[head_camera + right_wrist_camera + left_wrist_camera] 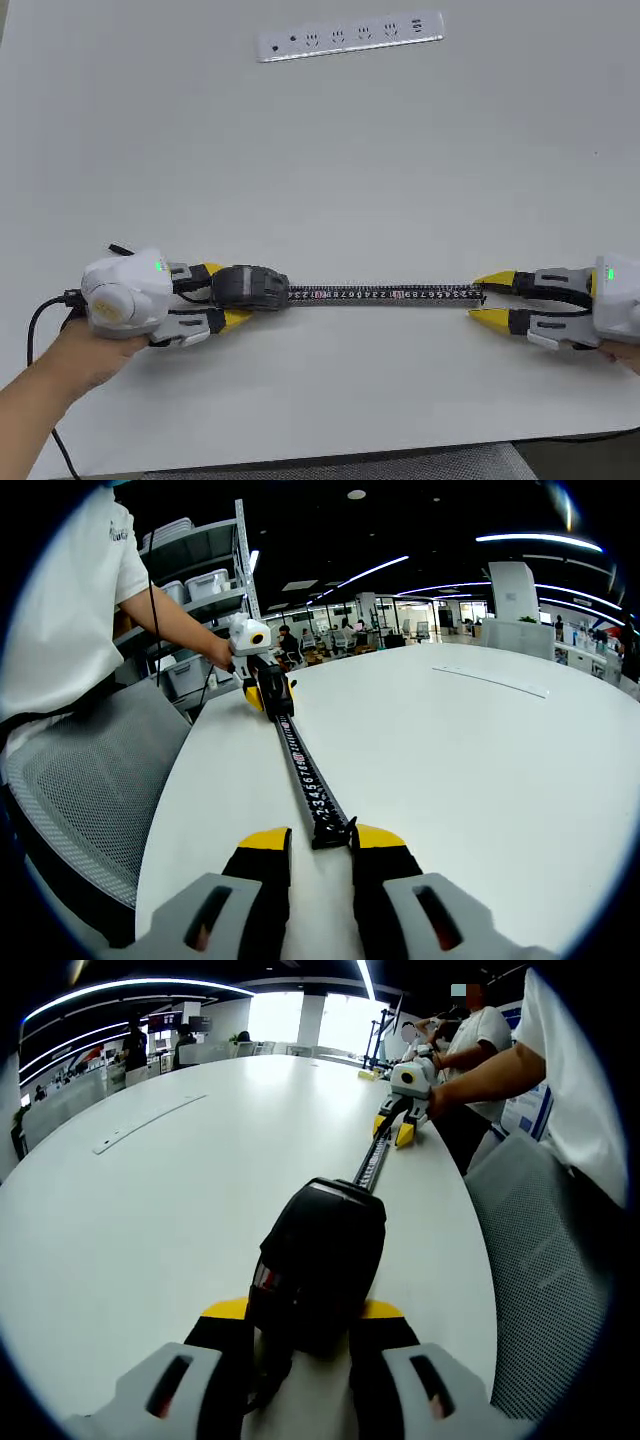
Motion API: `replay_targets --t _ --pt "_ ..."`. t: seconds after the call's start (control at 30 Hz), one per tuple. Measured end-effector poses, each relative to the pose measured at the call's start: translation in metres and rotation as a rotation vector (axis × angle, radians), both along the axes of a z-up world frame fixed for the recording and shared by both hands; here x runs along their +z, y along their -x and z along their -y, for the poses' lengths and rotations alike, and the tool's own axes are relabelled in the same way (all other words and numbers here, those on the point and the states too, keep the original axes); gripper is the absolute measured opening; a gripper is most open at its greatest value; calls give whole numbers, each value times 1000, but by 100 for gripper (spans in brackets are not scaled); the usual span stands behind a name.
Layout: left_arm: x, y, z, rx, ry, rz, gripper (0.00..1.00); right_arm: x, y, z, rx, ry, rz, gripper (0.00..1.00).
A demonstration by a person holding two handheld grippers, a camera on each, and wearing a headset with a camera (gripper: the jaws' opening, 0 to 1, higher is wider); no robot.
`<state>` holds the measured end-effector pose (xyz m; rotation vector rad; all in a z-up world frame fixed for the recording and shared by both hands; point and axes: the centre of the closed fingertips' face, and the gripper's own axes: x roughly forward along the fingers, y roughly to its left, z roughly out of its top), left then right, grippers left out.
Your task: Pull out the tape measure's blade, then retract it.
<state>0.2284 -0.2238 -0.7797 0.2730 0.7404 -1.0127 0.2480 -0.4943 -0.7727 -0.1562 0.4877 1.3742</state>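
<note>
Resting surface, head view: white table [330, 160]; a white power strip [350, 36] lies at its far side.
Head view, tape measure [252, 288]: lies flat near the table's front edge. Its dark grey case is at the left, and its black blade [385, 294], with white and red numerals, is drawn out to the right.
Head view, left gripper [226, 293]: yellow-tipped jaws are clamped on the case.
Head view, right gripper [490, 299]: jaws are parted. The blade end lies between them, against the upper jaw.
Left gripper view, case: seated between both jaws and touching each. The blade runs off toward the right gripper.
Right gripper view, blade end: the hooked tip sits between the parted tips. It touches the right one and leaves a slit at the left one.
</note>
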Motion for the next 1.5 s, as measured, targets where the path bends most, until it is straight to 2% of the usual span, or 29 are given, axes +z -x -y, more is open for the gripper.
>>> replay_targets --t 0.07,0.3,0.43,0.53,0.7,0.9,1.07,1.4,1.5 --pt "0 0 0 -3 -9 8 38 0 0 0 -3 2 -3 23" --pt "1 -1 1 16 -2 3 40 1 1 -1 -17 11 -4 26" --pt "4 -2 1 35 7 6 45 2 2 -4 -25 14 3 29" --pt "3 -3 -1 43 -5 14 47 3 2 -5 -35 14 7 30" --pt "8 -3 0 64 18 18 50 6 1 -7 -54 12 10 31" --pt "10 -1 -2 83 18 23 54 8 1 -9 -85 12 16 36" --pt "14 0 -4 116 48 19 58 11 1 -10 -116 8 19 41" --pt "21 2 -11 182 72 44 63 16 2 -15 -176 -4 29 45" --pt "21 4 -13 195 64 52 63 15 0 -13 -197 -3 31 47"
